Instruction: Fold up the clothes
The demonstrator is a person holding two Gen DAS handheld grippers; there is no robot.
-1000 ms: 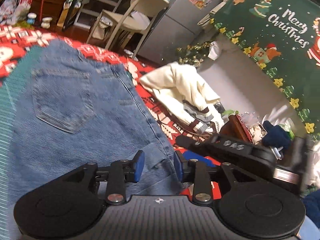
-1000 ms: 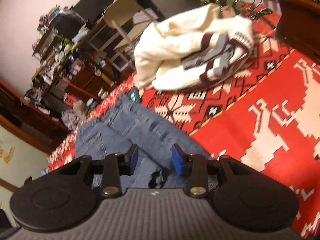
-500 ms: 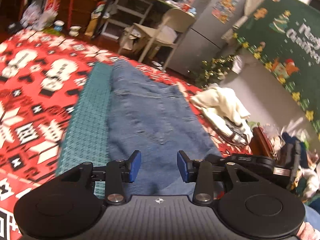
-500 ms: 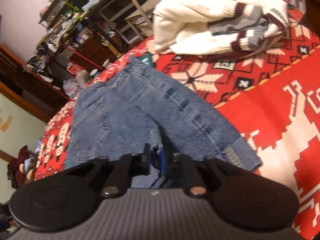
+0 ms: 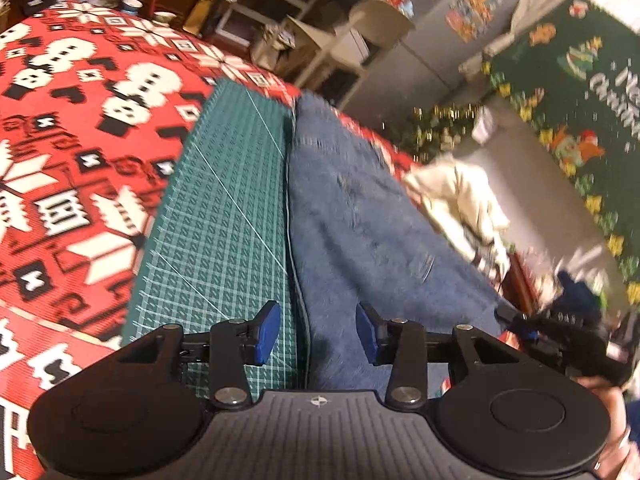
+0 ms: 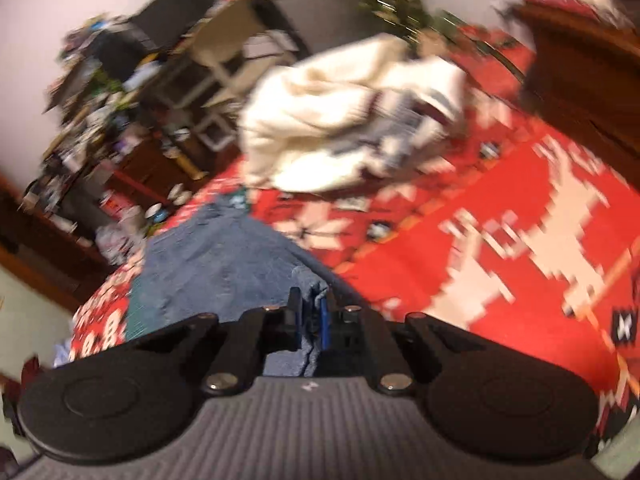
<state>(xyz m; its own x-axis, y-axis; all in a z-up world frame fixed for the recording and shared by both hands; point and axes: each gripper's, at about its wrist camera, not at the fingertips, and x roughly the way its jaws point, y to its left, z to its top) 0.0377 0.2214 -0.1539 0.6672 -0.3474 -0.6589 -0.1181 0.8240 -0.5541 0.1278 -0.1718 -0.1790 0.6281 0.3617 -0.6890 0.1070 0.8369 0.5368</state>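
Blue jeans (image 5: 360,216) lie along a green cutting mat (image 5: 224,216) on a red patterned cloth. My left gripper (image 5: 316,332) hangs open just above the jeans' near left edge, with nothing between its blue pads. In the right wrist view the jeans (image 6: 224,256) stretch away from me, and my right gripper (image 6: 310,320) is shut on a bunched fold of denim at their near edge. The right gripper (image 5: 520,320) also shows at the right in the left wrist view. Both views are blurred.
A cream sweater (image 6: 352,120) with striped cuffs lies crumpled on the red cloth (image 6: 500,216) beyond the jeans. A dark wooden box (image 6: 584,60) stands at the far right. A chair (image 5: 360,32), shelves and a Christmas hanging (image 5: 580,80) fill the background.
My right gripper closed on the jeans' edge and has lifted it. My left gripper stayed open and swung left, bringing the green mat into view.
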